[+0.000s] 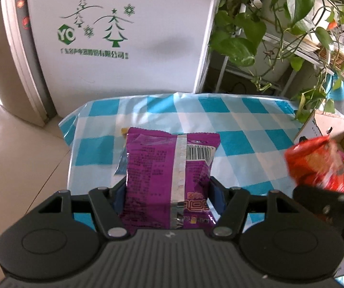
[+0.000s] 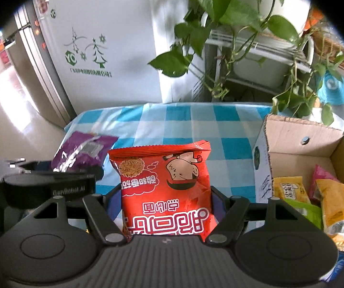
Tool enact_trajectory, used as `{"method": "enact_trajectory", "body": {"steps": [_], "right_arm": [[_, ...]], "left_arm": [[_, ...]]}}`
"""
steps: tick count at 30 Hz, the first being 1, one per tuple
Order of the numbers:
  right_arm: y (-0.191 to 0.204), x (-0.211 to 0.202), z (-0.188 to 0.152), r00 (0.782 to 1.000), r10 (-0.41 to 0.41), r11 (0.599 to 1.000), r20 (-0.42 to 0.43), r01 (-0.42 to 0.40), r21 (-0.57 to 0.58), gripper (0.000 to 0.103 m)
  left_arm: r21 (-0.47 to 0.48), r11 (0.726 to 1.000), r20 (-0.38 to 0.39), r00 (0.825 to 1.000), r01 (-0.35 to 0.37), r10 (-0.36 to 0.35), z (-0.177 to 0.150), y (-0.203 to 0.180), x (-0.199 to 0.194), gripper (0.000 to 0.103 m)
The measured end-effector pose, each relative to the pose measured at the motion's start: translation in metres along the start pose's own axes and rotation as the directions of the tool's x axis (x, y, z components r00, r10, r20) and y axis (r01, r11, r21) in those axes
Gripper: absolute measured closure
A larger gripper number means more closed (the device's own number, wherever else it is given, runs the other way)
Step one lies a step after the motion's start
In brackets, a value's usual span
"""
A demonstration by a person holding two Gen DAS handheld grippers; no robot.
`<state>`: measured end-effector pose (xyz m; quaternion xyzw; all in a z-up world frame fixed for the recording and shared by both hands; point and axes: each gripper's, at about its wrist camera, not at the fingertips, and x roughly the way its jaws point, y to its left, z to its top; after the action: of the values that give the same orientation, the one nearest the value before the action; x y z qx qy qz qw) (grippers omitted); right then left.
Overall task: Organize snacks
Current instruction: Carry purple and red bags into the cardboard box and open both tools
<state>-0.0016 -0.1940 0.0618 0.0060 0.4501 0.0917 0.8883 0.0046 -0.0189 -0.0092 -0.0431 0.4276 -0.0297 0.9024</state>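
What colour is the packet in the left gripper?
Purple packet, silver seam down its back; clearest in the left wrist view.

A: In your left wrist view, the purple snack packet (image 1: pixel 169 180) covers the left gripper (image 1: pixel 168 192), so you can't see its pads, and its lower end disappears behind the gripper body. At the right edge the red snack packet (image 1: pixel 316 163) is a blur.

B: In your right wrist view that red packet hides the right gripper (image 2: pixel 166 199) likewise. The cardboard box (image 2: pixel 292 134) is cut off at lower right, and the print on its packets is too small to read.
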Motion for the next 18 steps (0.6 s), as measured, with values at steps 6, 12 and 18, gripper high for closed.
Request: {"method": "enact_trajectory", "body": {"steps": [6,12,18], "right_arm": [[-0.004,-0.018,-0.001,0.999,0.008,1.0,0.04,-0.009,0.005,0.025],[-0.016,-0.03,-0.001,0.998,-0.006,1.0,0.07,0.005,0.015,0.025],[-0.031,-0.04,-0.002,0.996,-0.013,1.0,0.089,0.011,0.024,0.025]], "left_arm": [[-0.036,0.999,0.003,1.0,-0.003,0.003,-0.011,0.001,-0.014,0.037],[-0.077,0.997,0.014,1.0,0.001,0.001,-0.016,-0.006,-0.029,0.037],[-0.06,0.998,0.023,1.0,0.014,-0.013,-0.019,-0.027,-0.042,0.037]]}}
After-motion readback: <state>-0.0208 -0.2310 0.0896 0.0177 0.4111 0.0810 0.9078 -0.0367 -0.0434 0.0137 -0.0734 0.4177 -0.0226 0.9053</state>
